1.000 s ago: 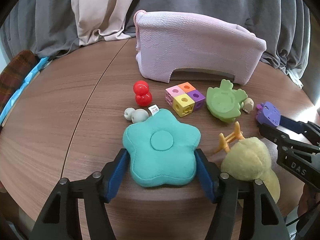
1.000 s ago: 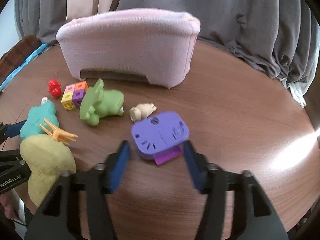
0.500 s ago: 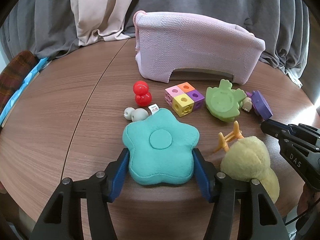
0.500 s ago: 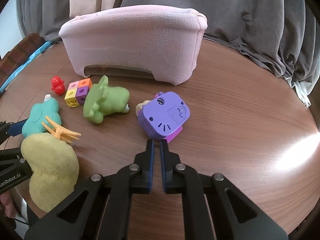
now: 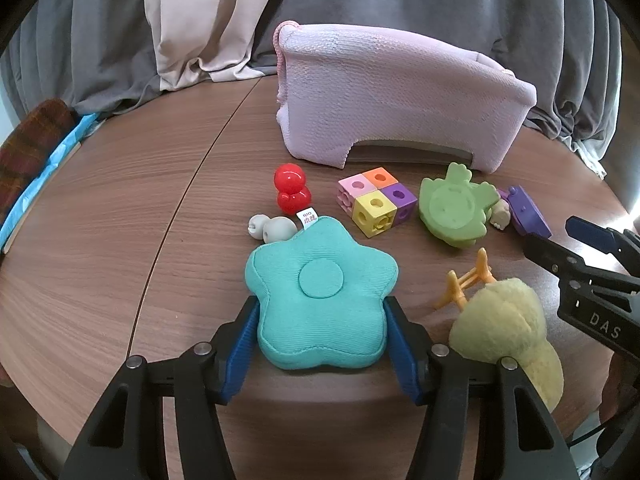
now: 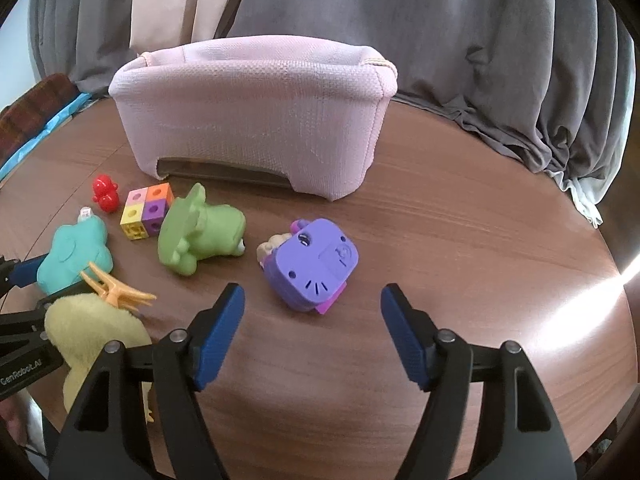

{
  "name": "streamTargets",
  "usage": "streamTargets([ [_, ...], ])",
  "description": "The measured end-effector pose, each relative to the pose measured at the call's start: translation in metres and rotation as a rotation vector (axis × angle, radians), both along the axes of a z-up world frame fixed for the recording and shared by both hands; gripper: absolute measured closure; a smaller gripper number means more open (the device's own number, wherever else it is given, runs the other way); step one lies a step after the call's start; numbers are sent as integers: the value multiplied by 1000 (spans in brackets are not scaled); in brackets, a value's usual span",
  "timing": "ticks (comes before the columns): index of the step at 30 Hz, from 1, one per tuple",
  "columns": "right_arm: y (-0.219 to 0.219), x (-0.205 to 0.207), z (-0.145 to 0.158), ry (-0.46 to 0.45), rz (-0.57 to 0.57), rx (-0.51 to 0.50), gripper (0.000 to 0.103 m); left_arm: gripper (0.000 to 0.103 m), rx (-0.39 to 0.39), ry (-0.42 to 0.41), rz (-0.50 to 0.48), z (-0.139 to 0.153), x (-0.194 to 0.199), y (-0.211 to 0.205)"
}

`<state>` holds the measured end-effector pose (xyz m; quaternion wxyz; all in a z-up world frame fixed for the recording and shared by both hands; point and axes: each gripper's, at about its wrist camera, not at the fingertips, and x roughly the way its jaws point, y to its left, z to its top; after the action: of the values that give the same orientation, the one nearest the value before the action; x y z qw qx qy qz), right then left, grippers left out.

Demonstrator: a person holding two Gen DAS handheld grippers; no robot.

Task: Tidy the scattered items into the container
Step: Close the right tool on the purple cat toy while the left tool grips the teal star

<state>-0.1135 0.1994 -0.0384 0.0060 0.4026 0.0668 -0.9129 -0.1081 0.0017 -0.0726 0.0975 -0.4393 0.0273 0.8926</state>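
Observation:
A teal star plush (image 5: 320, 280) lies on the round wooden table (image 5: 120, 240). My left gripper (image 5: 320, 308) is shut on it, with a blue pad pressing each side. My right gripper (image 6: 313, 294) has its jaws opening, and nothing is between them. A purple toy (image 6: 316, 264) lies on the table just beyond its fingertips. The pink fabric basket (image 6: 256, 108) stands at the back of the table. In the left wrist view the right gripper (image 5: 554, 234) reaches in from the right, near the purple toy (image 5: 528, 216).
Between the grippers and the basket lie a green frog toy (image 6: 200, 236), a block of coloured cubes (image 5: 376, 200), a red toy (image 5: 292, 188), a small grey toy (image 5: 272, 228) and a small beige figure (image 6: 270, 246). A yellow plush duck (image 5: 504, 328) lies between the two grippers. Grey curtains hang behind.
The purple toy was between the right jaws a second ago and now lies on the table ahead of them. Those jaws shut empty, then opened wide. The left pads closed in onto the star.

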Motion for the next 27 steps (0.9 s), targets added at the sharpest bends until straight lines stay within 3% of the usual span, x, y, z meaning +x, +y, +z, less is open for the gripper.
streamTargets([
  [23, -4, -26, -9, -31, 28, -2, 35, 50, -5, 3, -4, -4, -10, -3],
  [27, -4, -27, -11, -40, 34, -1, 42, 50, -4, 4, -3, -4, -12, -4],
])
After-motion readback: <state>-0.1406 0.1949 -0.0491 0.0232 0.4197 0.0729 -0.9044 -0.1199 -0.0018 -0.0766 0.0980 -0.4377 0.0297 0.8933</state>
